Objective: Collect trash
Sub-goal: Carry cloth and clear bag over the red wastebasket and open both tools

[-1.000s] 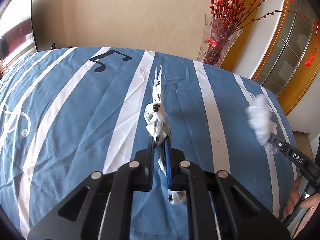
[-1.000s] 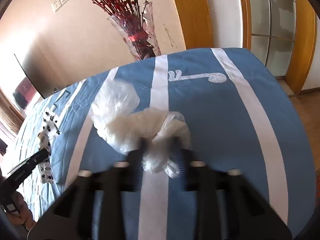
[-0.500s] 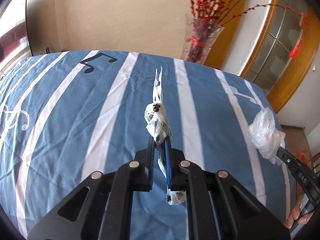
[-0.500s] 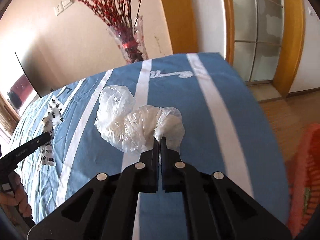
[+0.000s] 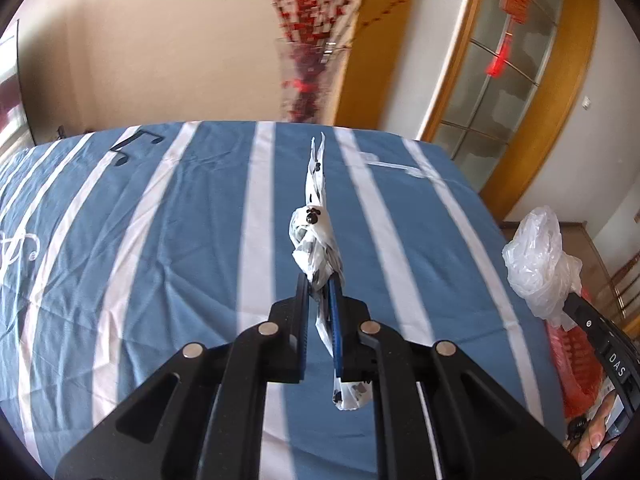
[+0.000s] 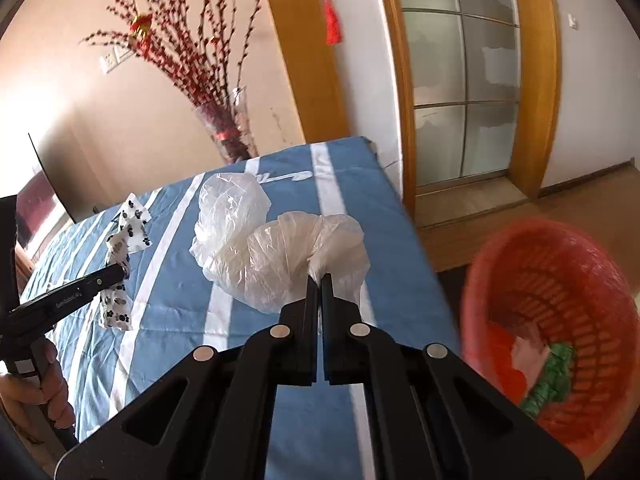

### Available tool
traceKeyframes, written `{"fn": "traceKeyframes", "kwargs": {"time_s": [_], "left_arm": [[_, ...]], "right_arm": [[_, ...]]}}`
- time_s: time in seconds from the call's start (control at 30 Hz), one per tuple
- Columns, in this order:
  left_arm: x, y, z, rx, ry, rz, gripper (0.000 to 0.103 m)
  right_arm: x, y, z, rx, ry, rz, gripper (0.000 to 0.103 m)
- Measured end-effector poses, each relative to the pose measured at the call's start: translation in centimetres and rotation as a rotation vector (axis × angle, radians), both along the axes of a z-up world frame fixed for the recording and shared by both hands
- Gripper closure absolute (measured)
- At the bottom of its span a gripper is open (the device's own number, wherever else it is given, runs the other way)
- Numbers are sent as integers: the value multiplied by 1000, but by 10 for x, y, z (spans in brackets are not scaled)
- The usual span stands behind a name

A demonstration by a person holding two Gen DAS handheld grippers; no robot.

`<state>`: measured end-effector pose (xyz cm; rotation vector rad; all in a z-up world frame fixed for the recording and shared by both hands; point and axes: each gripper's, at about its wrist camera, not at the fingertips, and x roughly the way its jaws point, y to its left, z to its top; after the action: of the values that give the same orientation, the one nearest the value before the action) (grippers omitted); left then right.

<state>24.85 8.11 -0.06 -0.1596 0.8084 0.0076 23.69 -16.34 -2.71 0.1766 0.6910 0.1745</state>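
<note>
My left gripper is shut on a knotted white wrapper with black paw prints, held above the blue striped bed cover; the same wrapper and left gripper show at the left of the right wrist view. My right gripper is shut on a crumpled clear plastic bag, lifted off the cover near its right edge; that bag also appears at the right of the left wrist view. A red mesh basket stands on the floor to the right, with scraps inside.
A glass vase with red berry branches stands behind the bed. A wood-framed glass door is at the far right. A wooden floor runs beside the bed. A person's hand holds the left gripper.
Both grippers rose and swung right with their trash. The right jaws went from slightly apart to fully pinched on the bag. The red basket came into view.
</note>
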Motion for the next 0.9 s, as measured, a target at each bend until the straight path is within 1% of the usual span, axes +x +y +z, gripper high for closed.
{"fn": "traceKeyframes", "kwargs": {"time_s": [0.47, 0.9], "left_arm": [[-15, -75, 10, 1, -16, -129, 92], [-16, -145, 5, -23, 9, -253, 92]], "right_arm": [[-47, -63, 5, 38, -29, -102, 101], [-70, -120, 5, 73, -37, -207, 101]]}}
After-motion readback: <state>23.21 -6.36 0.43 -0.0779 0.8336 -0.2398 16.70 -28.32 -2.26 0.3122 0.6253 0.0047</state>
